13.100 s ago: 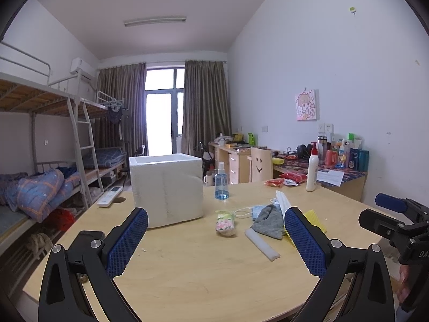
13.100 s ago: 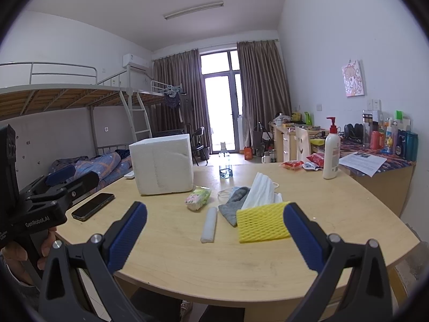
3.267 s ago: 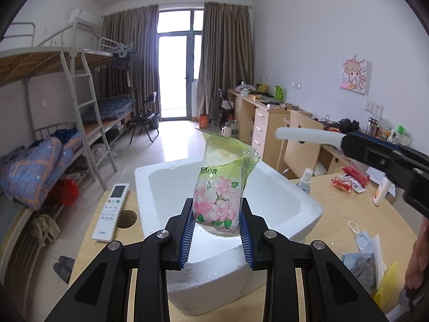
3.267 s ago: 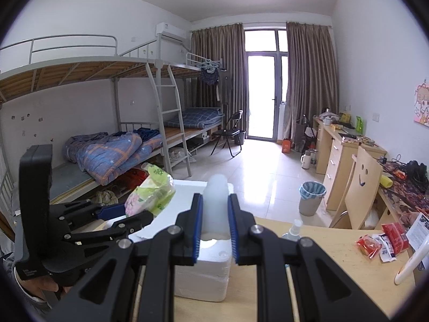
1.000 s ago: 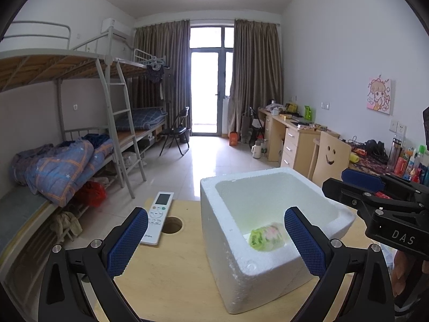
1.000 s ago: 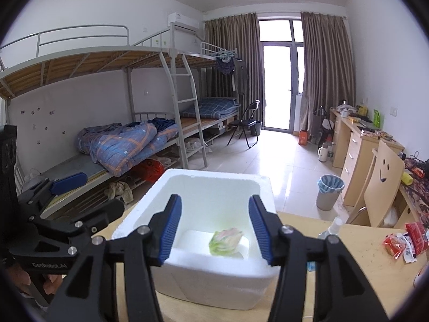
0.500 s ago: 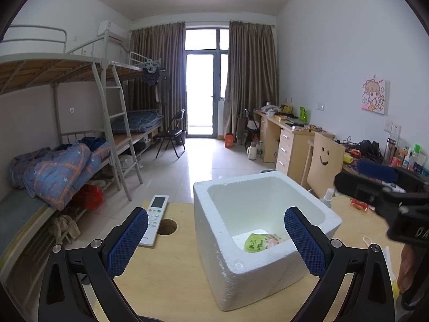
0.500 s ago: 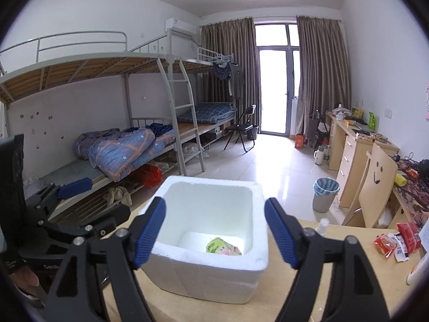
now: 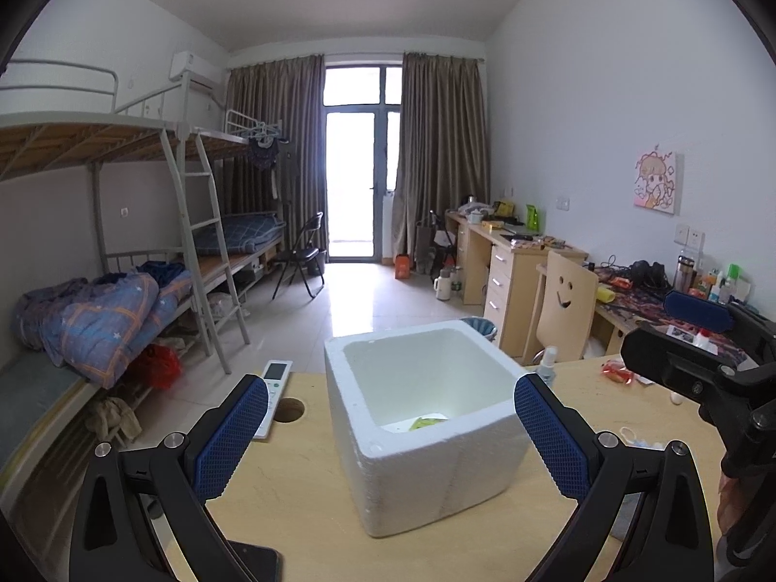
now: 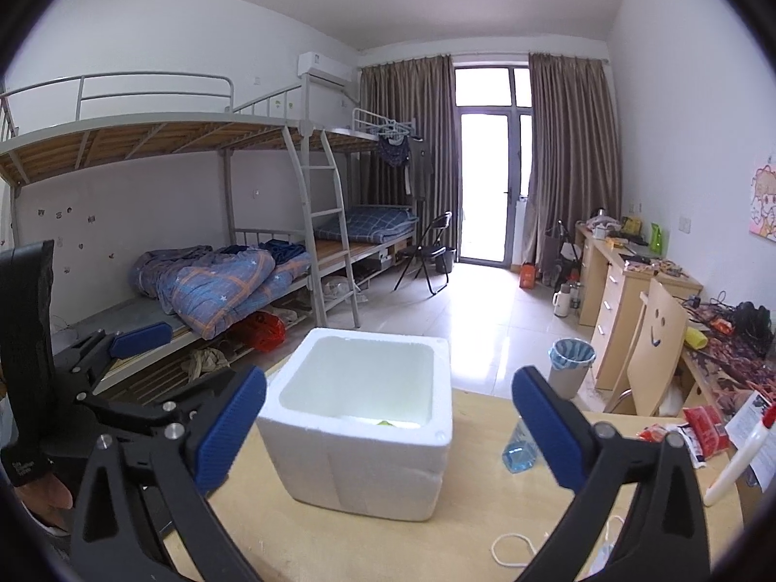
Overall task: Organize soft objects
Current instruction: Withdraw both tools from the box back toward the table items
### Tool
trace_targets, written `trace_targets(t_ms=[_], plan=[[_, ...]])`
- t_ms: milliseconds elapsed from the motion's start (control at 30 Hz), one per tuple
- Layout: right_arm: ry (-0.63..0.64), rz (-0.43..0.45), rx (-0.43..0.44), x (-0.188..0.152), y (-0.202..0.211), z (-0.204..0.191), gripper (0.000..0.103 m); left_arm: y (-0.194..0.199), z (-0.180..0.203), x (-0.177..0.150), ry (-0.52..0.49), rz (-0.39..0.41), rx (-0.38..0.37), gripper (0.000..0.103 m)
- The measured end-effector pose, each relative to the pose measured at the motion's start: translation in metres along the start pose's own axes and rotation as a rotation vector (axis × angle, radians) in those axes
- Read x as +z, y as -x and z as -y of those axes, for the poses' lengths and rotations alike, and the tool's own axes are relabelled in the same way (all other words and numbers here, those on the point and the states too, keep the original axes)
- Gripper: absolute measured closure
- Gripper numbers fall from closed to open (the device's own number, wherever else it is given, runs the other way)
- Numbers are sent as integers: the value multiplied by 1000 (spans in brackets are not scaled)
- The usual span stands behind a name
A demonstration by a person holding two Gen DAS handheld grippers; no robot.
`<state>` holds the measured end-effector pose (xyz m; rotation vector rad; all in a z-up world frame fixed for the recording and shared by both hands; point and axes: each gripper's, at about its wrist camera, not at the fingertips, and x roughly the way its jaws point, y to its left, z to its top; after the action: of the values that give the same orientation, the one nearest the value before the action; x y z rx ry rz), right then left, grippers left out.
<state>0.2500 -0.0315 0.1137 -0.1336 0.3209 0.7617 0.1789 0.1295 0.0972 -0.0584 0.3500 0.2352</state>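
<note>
Looking out from the left wrist, the left gripper [image 9: 390,429] hangs above the wooden table [image 9: 300,499] with its 2 blue-padded fingers [image 9: 228,436] spread wide and nothing between them. The white foam box [image 9: 427,465] stands on the table between the finger tips in this view, open at the top. A green and pink soft packet [image 9: 427,421] lies on the box floor, only its upper edge showing over the near wall. A white remote control [image 9: 272,388] lies beside a round hole [image 9: 289,409] in the table, left of the box. A dark phone [image 9: 257,562] rests at the near edge. The right gripper [image 9: 698,339] shows at the right, held over the table.

From the right wrist, the right gripper [image 10: 388,429] is also wide apart and holds nothing, its 2 blue pads [image 10: 545,429] flanking the foam box [image 10: 368,465]. A sliver of the green packet [image 10: 385,422] peeks over the box rim. A blue spray bottle [image 10: 521,446] stands right of the box, and a white cord [image 10: 514,550] lies on the table nearer the camera. The left gripper [image 10: 131,339] appears at the left, with its fingers apart.
</note>
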Motion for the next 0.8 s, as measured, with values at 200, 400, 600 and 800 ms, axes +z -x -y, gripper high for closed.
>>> trace_targets(t_ms=[200,400,600,800], plan=[[4,14,-17,-6,18,5,0,16,14,0,-15,16,-16,1],[7,17,-42,-12,34,12,0,25,33,-1,-47,29,-51,1],[6,51,-26,-19,58,15,0,37,40,-5,-35,39,-71,1],[13,63,-47,-36,71,14,0,55,45,-18,-13,73,-90,1]])
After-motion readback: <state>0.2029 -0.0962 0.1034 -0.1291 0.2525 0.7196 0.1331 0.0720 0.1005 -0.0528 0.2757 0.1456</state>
